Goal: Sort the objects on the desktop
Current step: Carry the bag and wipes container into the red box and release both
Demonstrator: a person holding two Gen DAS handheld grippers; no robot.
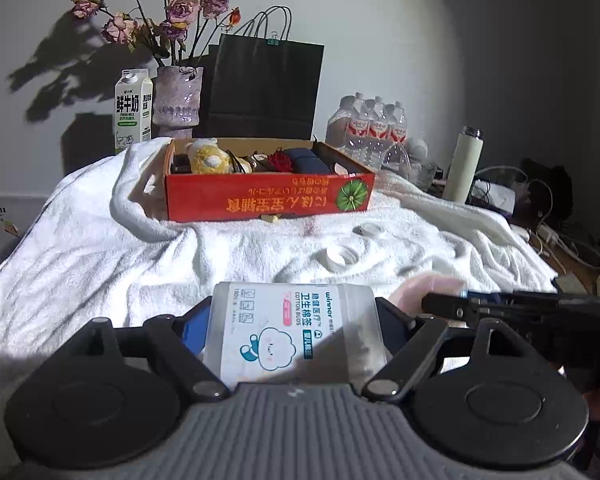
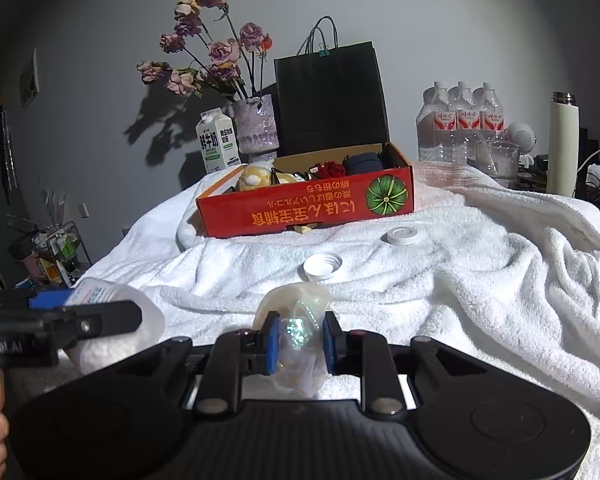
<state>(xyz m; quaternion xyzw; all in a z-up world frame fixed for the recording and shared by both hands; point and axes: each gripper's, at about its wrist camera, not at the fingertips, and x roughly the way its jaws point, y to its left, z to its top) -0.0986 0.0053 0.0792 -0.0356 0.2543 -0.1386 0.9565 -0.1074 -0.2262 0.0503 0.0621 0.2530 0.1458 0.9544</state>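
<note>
My left gripper (image 1: 292, 328) is clenched on a clear plastic cotton-bud jar with a white printed label (image 1: 286, 328), its blue pads pressing both sides; the jar lies tilted, just above the rumpled white towel (image 1: 100, 256) covering the table. My right gripper (image 2: 299, 342) is clenched on a crumpled clear plastic wrapper (image 2: 300, 320), held near the jar's open mouth. On the towel ahead lie a white screw lid (image 2: 323, 266), open side up, and beyond it a flat white round disc (image 2: 402, 235). Farther back sits an open red cardboard box (image 2: 300, 210) holding a yellow plush toy (image 2: 254, 178) and other small items.
</note>
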